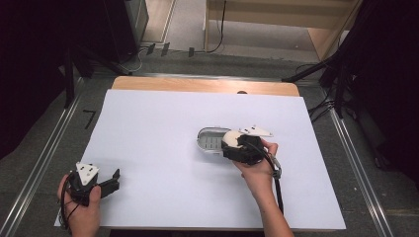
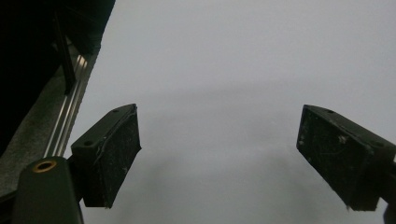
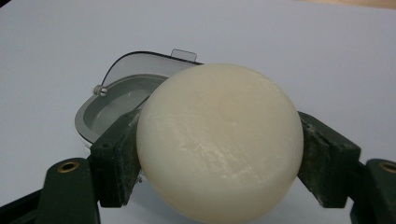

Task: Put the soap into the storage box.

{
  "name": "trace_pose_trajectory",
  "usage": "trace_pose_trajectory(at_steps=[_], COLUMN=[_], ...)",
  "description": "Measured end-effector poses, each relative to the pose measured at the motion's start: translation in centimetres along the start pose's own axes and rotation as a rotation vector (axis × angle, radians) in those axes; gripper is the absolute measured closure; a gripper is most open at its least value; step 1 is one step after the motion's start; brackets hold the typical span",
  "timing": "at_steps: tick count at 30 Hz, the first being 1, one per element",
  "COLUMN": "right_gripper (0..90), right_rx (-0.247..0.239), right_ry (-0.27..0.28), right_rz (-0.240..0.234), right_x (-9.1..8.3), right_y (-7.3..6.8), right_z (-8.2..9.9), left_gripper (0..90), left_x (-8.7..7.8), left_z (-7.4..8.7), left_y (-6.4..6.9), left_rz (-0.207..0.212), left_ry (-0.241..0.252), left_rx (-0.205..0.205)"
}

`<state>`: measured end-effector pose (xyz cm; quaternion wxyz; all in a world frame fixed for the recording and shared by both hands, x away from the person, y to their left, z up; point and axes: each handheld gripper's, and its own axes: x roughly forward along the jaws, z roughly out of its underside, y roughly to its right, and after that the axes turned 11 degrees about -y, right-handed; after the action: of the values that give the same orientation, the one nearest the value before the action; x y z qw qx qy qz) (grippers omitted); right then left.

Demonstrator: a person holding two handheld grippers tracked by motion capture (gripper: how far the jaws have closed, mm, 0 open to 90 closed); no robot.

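We see one soap bar (image 3: pixel 218 142) clenched in our right gripper (image 3: pixel 219 154) at three o'clock, beside one grey case (image 1: pixel 211 140), while our left gripper (image 2: pixel 219 154) gapes empty at seven.

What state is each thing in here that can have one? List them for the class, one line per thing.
Soap bar: gripped between the fingers, held above the case.
Soap case: lid open, tray empty.
Right gripper: shut on the soap bar.
Left gripper: open, holding nothing, over the white sheet.
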<state>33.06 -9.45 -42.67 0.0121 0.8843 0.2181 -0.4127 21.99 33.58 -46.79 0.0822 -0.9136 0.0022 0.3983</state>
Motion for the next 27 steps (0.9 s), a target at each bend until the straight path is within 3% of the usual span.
trace_pose_trajectory(at_steps=[27], right_gripper=[25.2], right_rx=[-0.003], right_ry=[-0.01], right_rz=[-0.027], right_x=[2.3], right_y=[-2.5], right_z=[-1.8], left_gripper=[14.4], left_x=[0.0], left_z=[0.0], left_y=[0.0], left_rz=[0.004], left_ry=[0.003], left_rx=[-0.001])
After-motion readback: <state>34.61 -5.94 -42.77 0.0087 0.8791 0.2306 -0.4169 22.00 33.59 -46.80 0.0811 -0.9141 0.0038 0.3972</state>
